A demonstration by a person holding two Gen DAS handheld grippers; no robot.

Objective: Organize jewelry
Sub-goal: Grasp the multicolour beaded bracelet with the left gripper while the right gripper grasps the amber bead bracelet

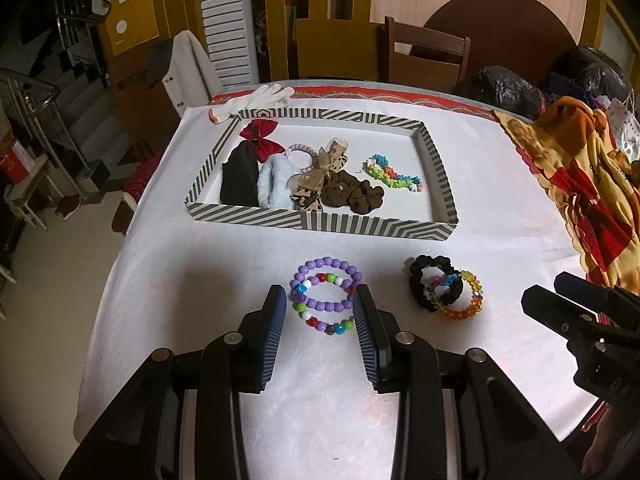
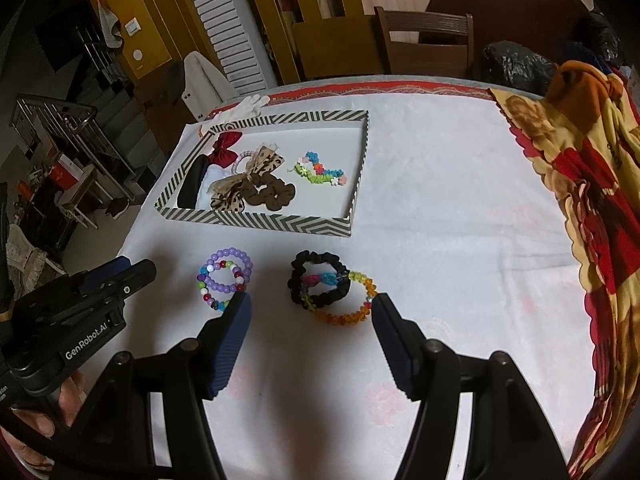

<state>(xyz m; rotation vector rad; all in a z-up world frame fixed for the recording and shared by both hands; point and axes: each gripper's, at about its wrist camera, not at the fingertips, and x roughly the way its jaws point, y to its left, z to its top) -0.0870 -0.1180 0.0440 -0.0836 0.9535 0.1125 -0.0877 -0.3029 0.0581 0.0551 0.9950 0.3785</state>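
Two light, slippery bead bracelets (image 1: 326,300) lie between my spread left gripper (image 1: 320,312); I'd pinch the overlapping strands

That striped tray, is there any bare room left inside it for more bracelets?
Yes. The striped tray is crowded on its left half, where the red bow, black and blue pieces and the brown scrunchie are packed together. Free white floor lies to the right of the flower bead bracelet, up to the right wall, and along the far wall.
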